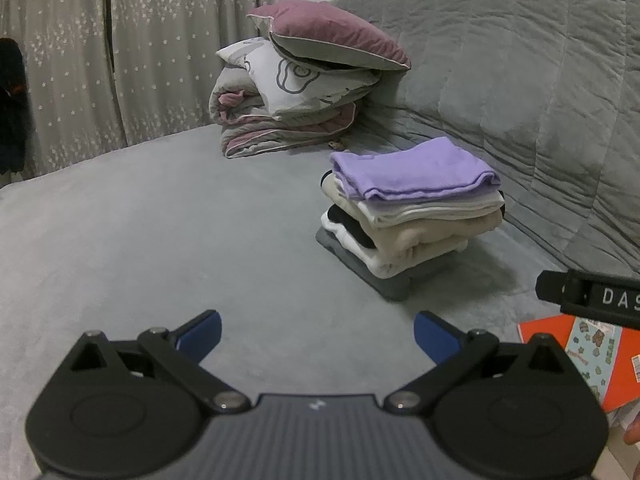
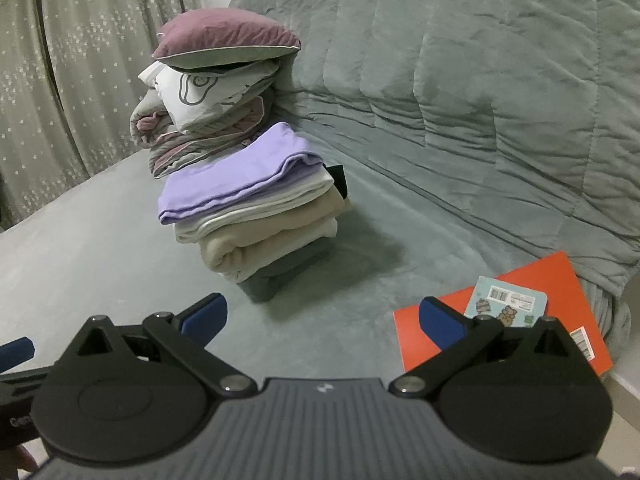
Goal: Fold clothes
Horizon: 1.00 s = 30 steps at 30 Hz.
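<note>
Left gripper [image 1: 318, 334]: black linkage with blue-padded fingers, spread wide, nothing between them, above bare grey bed cover [image 1: 160, 240].
Right gripper [image 2: 324, 320]: same build, fingers released and apart, empty; right blue pad overlaps the orange folder in its view.
Folded clothes stack [image 1: 412, 216]: on the bed ahead of both grippers, well apart from them; lilac garment [image 1: 416, 170] on top, white, beige, white-and-black layers under it, dark grey piece at the base.
Bedding pile [image 1: 296, 92]: behind the stack; rolled grey-and-mauve quilt, white patterned pillow, mauve cushion on top.
Grey quilted blanket [image 2: 480, 80]: draped upright behind and right of the stack.
Orange flat folder [image 2: 520, 292]: right of the stack; pale blue sticker card [image 2: 506, 302] lies on it.
Left view only: edge of the right gripper body, lettered "DAS", at right.
Right view only: whole folder; a blue finger tip of the left gripper at far left.
Star-print curtains [image 1: 120, 60]: background, both views.
</note>
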Each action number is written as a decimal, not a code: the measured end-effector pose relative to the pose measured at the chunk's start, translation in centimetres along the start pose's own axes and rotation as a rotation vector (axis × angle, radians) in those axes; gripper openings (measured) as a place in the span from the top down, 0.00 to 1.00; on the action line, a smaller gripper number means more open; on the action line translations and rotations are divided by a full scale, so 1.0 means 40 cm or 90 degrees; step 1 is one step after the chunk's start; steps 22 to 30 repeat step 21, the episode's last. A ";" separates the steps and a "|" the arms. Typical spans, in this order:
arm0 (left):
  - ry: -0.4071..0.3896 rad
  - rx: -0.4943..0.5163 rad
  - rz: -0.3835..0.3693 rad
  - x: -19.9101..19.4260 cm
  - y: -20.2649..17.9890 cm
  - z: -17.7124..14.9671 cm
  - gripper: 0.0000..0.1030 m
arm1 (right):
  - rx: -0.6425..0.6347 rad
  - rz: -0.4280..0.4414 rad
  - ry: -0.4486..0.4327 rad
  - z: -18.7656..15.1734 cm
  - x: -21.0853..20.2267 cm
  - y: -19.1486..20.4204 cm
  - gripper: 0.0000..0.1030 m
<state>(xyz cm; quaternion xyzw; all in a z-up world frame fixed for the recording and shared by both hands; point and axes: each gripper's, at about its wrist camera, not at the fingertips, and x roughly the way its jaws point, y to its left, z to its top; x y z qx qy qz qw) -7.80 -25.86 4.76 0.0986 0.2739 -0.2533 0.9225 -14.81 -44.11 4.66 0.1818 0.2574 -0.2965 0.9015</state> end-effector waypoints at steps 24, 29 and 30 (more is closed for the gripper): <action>-0.003 0.004 -0.006 -0.009 -0.017 -0.002 0.00 | 0.002 -0.003 -0.002 -0.001 -0.001 -0.012 0.00; -0.003 0.004 -0.006 -0.009 -0.017 -0.002 0.00 | 0.002 -0.003 -0.002 -0.001 -0.001 -0.012 0.00; -0.003 0.004 -0.006 -0.009 -0.017 -0.002 0.00 | 0.002 -0.003 -0.002 -0.001 -0.001 -0.012 0.00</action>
